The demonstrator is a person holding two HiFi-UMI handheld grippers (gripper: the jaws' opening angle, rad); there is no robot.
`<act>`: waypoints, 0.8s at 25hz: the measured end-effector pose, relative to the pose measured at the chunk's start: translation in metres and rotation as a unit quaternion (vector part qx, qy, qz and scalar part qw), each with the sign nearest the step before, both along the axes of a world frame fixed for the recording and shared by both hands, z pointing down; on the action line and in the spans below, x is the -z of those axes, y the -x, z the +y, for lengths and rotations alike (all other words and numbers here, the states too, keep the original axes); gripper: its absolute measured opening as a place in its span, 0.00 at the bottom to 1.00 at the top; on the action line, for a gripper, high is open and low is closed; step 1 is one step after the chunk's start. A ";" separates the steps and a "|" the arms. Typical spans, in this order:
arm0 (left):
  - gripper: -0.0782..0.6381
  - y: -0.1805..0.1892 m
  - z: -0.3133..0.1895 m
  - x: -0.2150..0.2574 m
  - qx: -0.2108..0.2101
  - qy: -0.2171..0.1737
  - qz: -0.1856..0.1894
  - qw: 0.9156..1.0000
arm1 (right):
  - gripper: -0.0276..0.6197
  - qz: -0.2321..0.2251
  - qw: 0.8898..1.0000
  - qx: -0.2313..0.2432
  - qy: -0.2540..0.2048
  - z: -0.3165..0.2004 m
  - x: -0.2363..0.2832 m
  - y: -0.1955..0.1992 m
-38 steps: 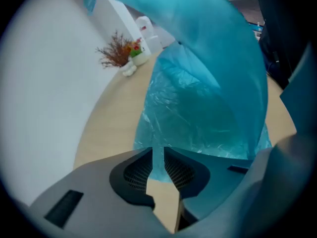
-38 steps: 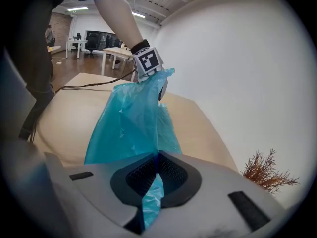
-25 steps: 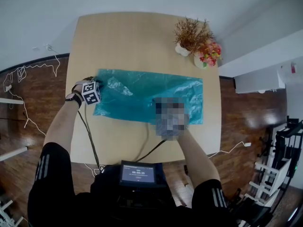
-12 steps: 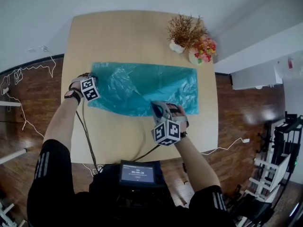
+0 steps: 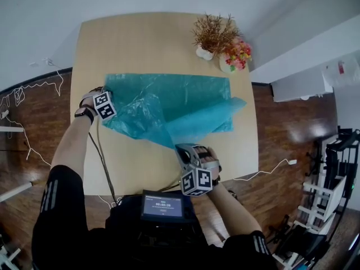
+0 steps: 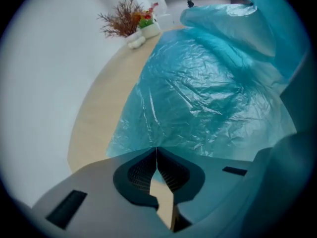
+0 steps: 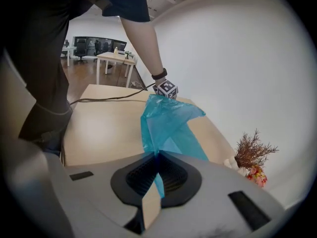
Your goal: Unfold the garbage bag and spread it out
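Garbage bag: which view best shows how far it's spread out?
The head view: the whole garbage bag lies across the table, one layer lifted toward the right gripper. The left gripper view shows only crinkled film up close; the right gripper view, just the pinched strip.

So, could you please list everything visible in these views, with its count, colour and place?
garbage bag: one, teal, partly spread on the table, near edge lifted
table: one, light wood, under the bag
dried plant: one, brown, white pot, table's far right corner
flowers: one bunch, pink and red, beside the dried plant
black cable: one, over the table's near left edge
screen: one, dark, at the person's chest
left tool: one, grey, shut on the bag's left edge
right tool: one, grey, shut on the bag's lifted edge
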State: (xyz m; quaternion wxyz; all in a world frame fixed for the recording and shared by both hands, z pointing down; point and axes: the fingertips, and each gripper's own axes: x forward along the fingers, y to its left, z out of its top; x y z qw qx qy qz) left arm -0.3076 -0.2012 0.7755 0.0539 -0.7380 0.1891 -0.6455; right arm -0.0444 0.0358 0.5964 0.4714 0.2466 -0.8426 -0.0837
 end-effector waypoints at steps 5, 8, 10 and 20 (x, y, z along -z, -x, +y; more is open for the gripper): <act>0.11 -0.001 -0.002 -0.001 -0.002 -0.005 -0.008 1.000 | 0.07 -0.007 0.999 0.003 0.038 0.034 -0.009 0.006; 0.11 -0.001 -0.002 -0.002 -0.003 -0.010 -0.013 1.000 | 0.07 -0.003 0.998 0.013 0.066 0.057 -0.025 0.011; 0.11 -0.001 -0.004 -0.003 -0.004 -0.014 -0.017 1.000 | 0.07 0.000 0.996 0.020 0.085 0.069 -0.036 0.013; 0.11 -0.002 -0.006 -0.003 -0.013 -0.027 -0.038 0.999 | 0.08 0.030 0.983 0.073 0.166 0.140 -0.092 0.025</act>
